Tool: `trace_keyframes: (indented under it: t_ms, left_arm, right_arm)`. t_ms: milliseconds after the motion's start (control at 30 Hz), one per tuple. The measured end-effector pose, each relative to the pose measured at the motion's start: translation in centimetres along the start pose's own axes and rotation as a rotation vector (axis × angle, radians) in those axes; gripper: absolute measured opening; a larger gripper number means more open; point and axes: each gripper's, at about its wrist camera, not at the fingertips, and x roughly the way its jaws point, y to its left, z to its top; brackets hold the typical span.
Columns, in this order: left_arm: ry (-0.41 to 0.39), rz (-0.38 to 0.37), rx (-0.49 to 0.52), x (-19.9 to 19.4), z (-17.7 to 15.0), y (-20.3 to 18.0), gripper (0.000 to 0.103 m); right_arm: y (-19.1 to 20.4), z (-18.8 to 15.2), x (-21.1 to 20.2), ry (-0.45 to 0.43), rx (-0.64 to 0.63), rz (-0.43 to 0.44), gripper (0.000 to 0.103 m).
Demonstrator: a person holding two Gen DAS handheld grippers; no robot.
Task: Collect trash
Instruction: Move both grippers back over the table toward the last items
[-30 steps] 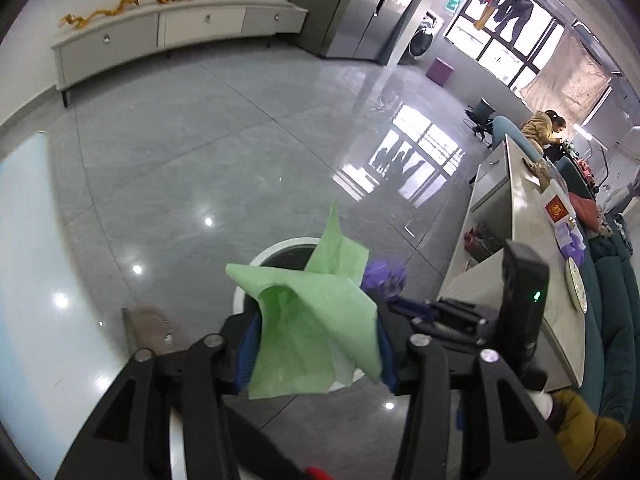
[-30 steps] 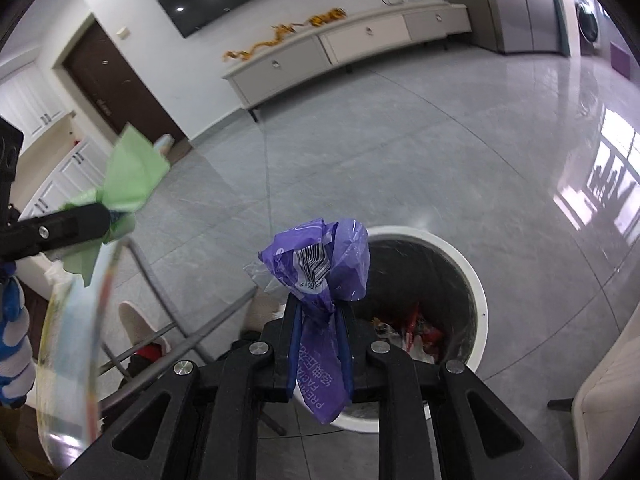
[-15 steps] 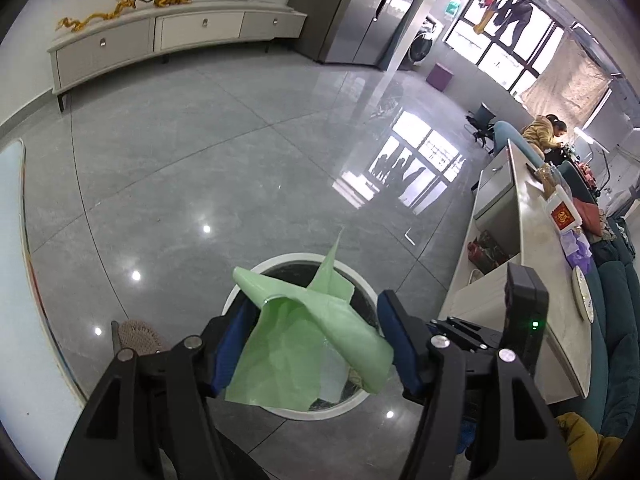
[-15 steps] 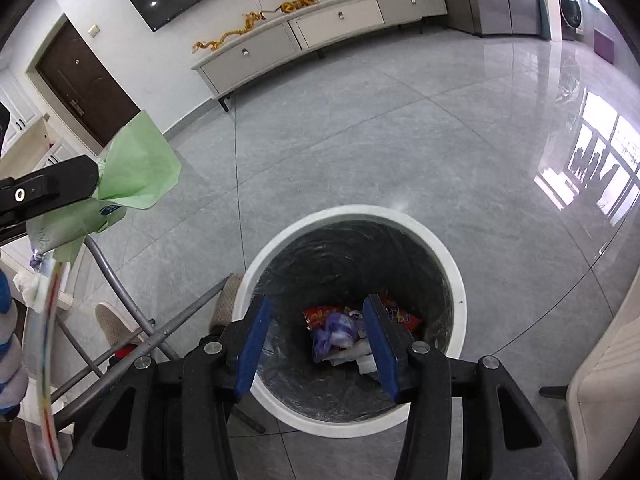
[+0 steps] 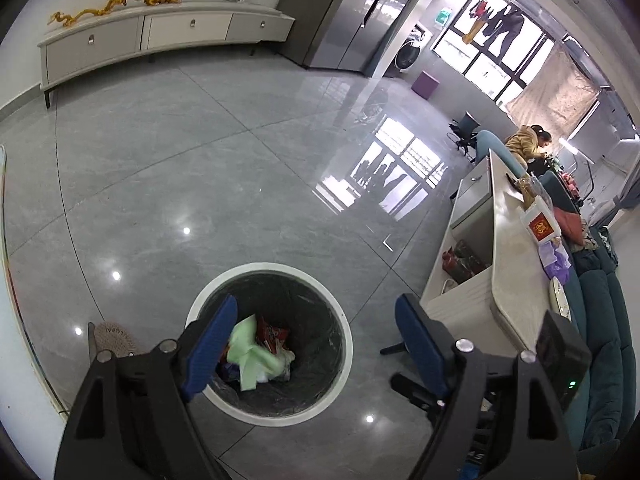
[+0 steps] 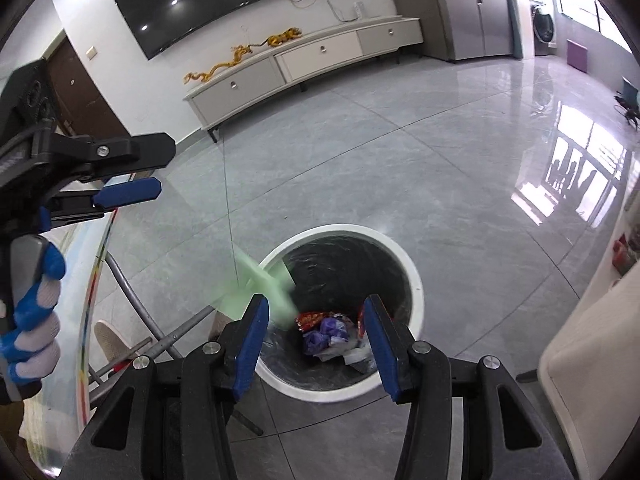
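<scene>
A round bin with a white rim [image 5: 276, 267] and a black liner stands on the floor below both grippers. In the left wrist view the green paper [image 5: 250, 358] lies inside it on a red snack packet [image 5: 272, 334]. My left gripper [image 5: 316, 340] hangs above the bin; its jaws are opening with nothing between them. In the right wrist view the green paper [image 6: 260, 284] is a blur at the bin's rim [image 6: 344, 228], below the left gripper [image 6: 152, 172]. The purple wrapper [image 6: 324, 332] lies in the bin. My right gripper [image 6: 316, 340] is open and empty above it.
A glass table edge [image 6: 96, 264] on metal legs [image 6: 132, 300] is close on the left, with slippers [image 5: 114, 336] under it. A long pale counter [image 5: 504, 256] and a teal sofa [image 5: 608, 344] run along the right. A person sits far off by the window.
The right gripper opened and dropped the purple wrapper into the bin. The left gripper then opened wider and let the green paper fall in. Both moved over the bin.
</scene>
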Motion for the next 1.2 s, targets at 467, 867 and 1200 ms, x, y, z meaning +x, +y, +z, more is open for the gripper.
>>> trace_keyframes:
  t_ms: [467, 867, 1200]
  left_arm:
    - [-0.217, 0.127, 0.089, -13.1, -1.7, -0.5, 0.080]
    - [-0.466, 0.439, 0.023, -29.1, -10.0, 4.3, 0.081]
    - [-0.653, 0.665, -0.122, -39.3, -19.3, 7.6, 0.081]
  right_arm:
    - [4.9, 1.8, -6.7, -0.142, -0.097, 0.080, 0.050]
    - [17.7, 1.7, -12.3, -0.221, -0.349, 0.215, 0.059]
    - [28.2, -0.3, -14.6, -0.225, -0.531, 0.365, 0.062]
